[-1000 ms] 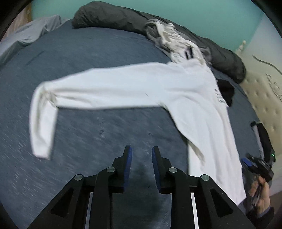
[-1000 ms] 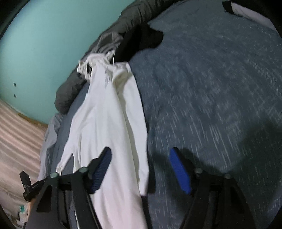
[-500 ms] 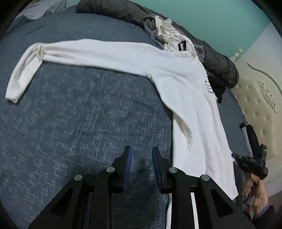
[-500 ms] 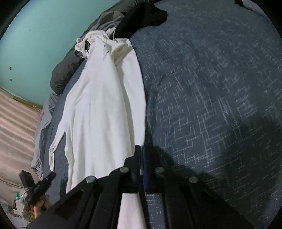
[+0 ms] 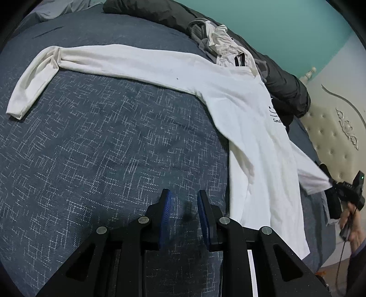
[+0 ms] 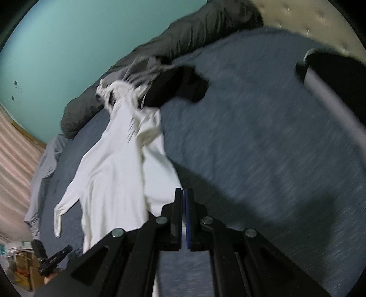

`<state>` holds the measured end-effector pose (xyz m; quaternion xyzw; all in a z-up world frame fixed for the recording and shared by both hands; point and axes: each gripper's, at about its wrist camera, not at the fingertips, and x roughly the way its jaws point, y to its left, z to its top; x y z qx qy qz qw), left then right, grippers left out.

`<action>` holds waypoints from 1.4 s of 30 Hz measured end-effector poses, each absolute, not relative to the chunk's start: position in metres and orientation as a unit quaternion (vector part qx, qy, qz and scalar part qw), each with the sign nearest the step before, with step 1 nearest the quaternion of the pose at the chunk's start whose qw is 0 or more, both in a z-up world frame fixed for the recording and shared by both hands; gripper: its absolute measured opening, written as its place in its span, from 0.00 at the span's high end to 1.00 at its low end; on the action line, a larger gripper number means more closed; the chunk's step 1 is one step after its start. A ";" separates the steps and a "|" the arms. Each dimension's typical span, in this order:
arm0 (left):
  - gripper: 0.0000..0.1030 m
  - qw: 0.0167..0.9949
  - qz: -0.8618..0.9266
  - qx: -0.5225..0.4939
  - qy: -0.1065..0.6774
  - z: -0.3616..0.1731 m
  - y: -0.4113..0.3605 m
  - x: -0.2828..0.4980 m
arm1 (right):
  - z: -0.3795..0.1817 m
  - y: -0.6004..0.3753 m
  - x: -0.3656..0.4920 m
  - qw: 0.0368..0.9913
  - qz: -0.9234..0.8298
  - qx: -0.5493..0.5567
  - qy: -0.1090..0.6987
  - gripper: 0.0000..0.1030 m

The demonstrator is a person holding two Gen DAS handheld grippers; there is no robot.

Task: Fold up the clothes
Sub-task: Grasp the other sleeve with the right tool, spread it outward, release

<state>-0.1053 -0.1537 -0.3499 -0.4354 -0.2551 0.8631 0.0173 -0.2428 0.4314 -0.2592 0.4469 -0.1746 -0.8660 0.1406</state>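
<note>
One soft white long-sleeved shirt point(image 5: 251, 128), flat on woven blue bedspread point(image 5: 103, 148)

A bed with a dark blue patterned cover point(image 5: 96, 148) is seen. On it a white long-sleeved shirt point(image 5: 251, 128) is spread, beside crumpled clothes point(image 5: 215, 38) and a rolled dark grey duvet point(image 5: 148, 11).

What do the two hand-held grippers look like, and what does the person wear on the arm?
Both grippers, left and right, are matte black linkage frames with round silver pivot pins and flat blue pads on the fingers. In the left view, the right tool carries a small green light and a thin black cable, and a dark sleeve cuff shows.
</note>
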 end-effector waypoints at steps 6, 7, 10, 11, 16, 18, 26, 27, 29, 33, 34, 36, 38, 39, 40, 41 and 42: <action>0.75 0.015 0.865 -0.434 -0.251 -0.347 -0.155 -0.107 | -0.211 0.485 -0.274 0.074 -0.895 0.418 -0.138 0.98; 0.75 0.015 0.866 -0.434 -0.249 -0.347 -0.154 -0.108 | -0.204 0.493 -0.280 0.065 -0.899 0.413 -0.132 0.98; 0.75 0.014 0.866 -0.437 -0.244 -0.347 -0.153 -0.109 | -0.186 0.512 -0.298 0.037 -0.909 0.400 -0.111 0.98; 0.75 0.014 0.865 -0.438 -0.243 -0.347 -0.152 -0.109 | -0.181 0.517 -0.304 0.029 -0.911 0.397 -0.105 0.98; 0.75 0.019 0.864 -0.445 -0.236 -0.349 -0.149 -0.111 | -0.169 0.541 -0.332 -0.017 -0.917 0.388 -0.089 0.98; 0.75 0.020 0.863 -0.446 -0.236 -0.350 -0.148 -0.112 | -0.173 0.548 -0.342 -0.024 -0.915 0.393 -0.092 0.98; 0.75 0.050 0.859 -0.455 -0.229 -0.344 -0.134 -0.113 | -0.193 0.551 -0.317 -0.025 -0.923 0.364 -0.124 0.58; 0.75 0.058 0.857 -0.459 -0.228 -0.343 -0.130 -0.113 | -0.195 0.549 -0.310 -0.010 -0.922 0.365 -0.131 0.58; 0.71 0.070 0.857 -0.462 -0.219 -0.339 -0.120 -0.111 | -0.203 0.537 -0.297 0.022 -0.917 0.373 -0.140 0.58; 0.63 0.093 0.854 -0.472 -0.196 -0.330 -0.099 -0.108 | -0.223 0.497 -0.260 0.101 -0.903 0.389 -0.156 0.58; 0.63 0.097 0.852 -0.477 -0.191 -0.330 -0.094 -0.107 | -0.227 0.488 -0.250 0.117 -0.898 0.392 -0.161 0.57; 0.62 0.104 0.847 -0.488 -0.181 -0.329 -0.085 -0.104 | -0.236 0.471 -0.232 0.148 -0.888 0.401 -0.170 0.55; 0.62 0.106 0.842 -0.500 -0.175 -0.329 -0.079 -0.100 | -0.243 0.456 -0.217 0.173 -0.875 0.416 -0.177 0.54; 0.62 0.107 0.839 -0.506 -0.172 -0.330 -0.077 -0.097 | -0.245 0.452 -0.210 0.181 -0.872 0.420 -0.176 0.54; 0.62 0.108 0.834 -0.514 -0.170 -0.331 -0.076 -0.095 | -0.246 0.448 -0.203 0.188 -0.869 0.423 -0.175 0.54; 0.62 0.109 0.830 -0.520 -0.169 -0.333 -0.075 -0.093 | -0.247 0.444 -0.196 0.195 -0.866 0.426 -0.174 0.54; 0.62 0.109 0.826 -0.526 -0.169 -0.334 -0.075 -0.091 | -0.247 0.440 -0.189 0.202 -0.863 0.430 -0.173 0.54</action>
